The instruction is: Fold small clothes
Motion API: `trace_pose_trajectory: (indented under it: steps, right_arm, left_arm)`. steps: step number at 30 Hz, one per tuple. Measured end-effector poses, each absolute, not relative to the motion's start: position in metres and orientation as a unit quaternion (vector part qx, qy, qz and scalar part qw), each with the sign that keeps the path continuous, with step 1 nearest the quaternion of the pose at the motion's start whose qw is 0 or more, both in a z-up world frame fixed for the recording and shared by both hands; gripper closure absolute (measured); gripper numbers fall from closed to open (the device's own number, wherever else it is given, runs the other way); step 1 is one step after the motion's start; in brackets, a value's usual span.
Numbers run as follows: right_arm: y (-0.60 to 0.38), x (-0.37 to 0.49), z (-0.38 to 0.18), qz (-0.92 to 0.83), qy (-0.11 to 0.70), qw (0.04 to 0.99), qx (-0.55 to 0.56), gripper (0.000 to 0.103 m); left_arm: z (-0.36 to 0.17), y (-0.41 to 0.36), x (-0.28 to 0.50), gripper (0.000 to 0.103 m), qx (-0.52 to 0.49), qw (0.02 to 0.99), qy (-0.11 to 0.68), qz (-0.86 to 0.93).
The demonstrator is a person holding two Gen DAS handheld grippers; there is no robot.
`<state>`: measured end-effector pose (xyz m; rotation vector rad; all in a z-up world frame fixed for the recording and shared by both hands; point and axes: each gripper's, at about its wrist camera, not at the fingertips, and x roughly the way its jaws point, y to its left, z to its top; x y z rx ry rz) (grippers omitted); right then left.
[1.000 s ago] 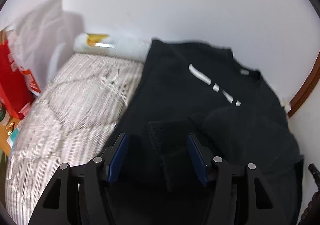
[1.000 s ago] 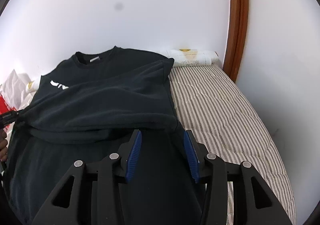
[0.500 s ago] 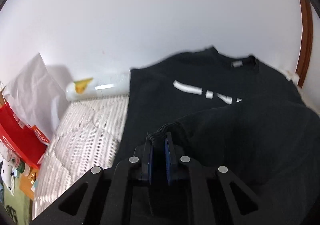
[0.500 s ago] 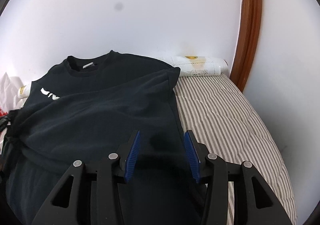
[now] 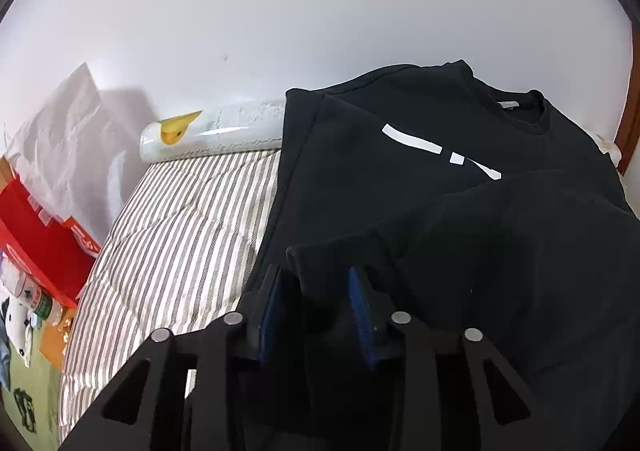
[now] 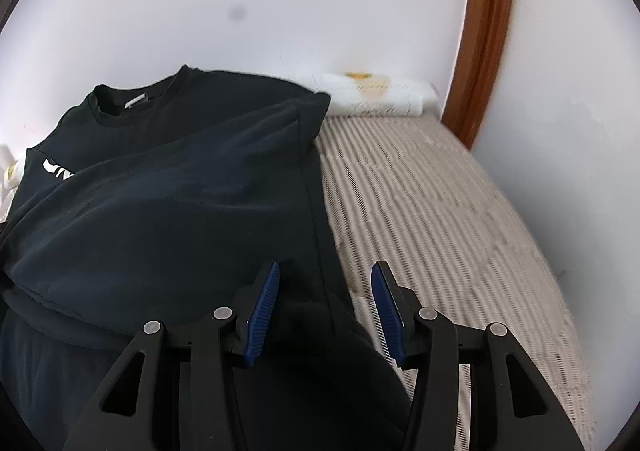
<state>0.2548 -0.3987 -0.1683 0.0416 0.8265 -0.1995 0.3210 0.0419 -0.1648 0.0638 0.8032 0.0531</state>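
A black sweatshirt (image 5: pixel 420 155) with white chest lettering lies on a striped mattress (image 5: pixel 180 235). One sleeve is folded across its body, and the cuff (image 5: pixel 324 263) lies between the blue pads of my left gripper (image 5: pixel 316 307), which is open. The sweatshirt also shows in the right wrist view (image 6: pixel 180 187), with its right edge folded inward. My right gripper (image 6: pixel 324 303) is open and empty, hovering over the sweatshirt's right edge.
A rolled white plastic sheet (image 5: pixel 216 131) lies against the white wall at the head of the mattress. A red box (image 5: pixel 36 235) and white bag (image 5: pixel 68 135) stand at the left. A brown wooden frame (image 6: pixel 484 35) rises at the right.
My left gripper closed on the sleeve cuff half a second ago, and has now opened, leaving the sleeve across the body. The right gripper has shifted toward the sweatshirt's right edge.
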Motion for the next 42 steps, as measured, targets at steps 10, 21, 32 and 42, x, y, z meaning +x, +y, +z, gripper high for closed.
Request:
trace_pose_trajectory:
  steps: [10, 21, 32, 42]
  right_arm:
    - [-0.406, 0.194, -0.138, -0.109, 0.382, 0.917, 0.029, 0.055]
    - [-0.394, 0.107, -0.107, -0.105, 0.382, 0.917, 0.037, 0.028]
    - [-0.387, 0.042, -0.094, -0.113, 0.387, 0.915, 0.025, 0.018]
    - [-0.414, -0.006, -0.126, -0.083, 0.384, 0.914, 0.101, 0.018]
  left_arm:
    - [-0.141, 0.053, 0.267, 0.067, -0.009, 0.921, 0.389, 0.032]
    - [-0.100, 0.059, 0.154, 0.034, -0.020, 0.930, 0.364, 0.053]
    - [-0.077, 0.062, 0.071, 0.012, -0.044, 0.937, 0.339, 0.074]
    - [-0.101, 0.068, 0.029, 0.012, -0.048, 0.938, 0.336, 0.067]
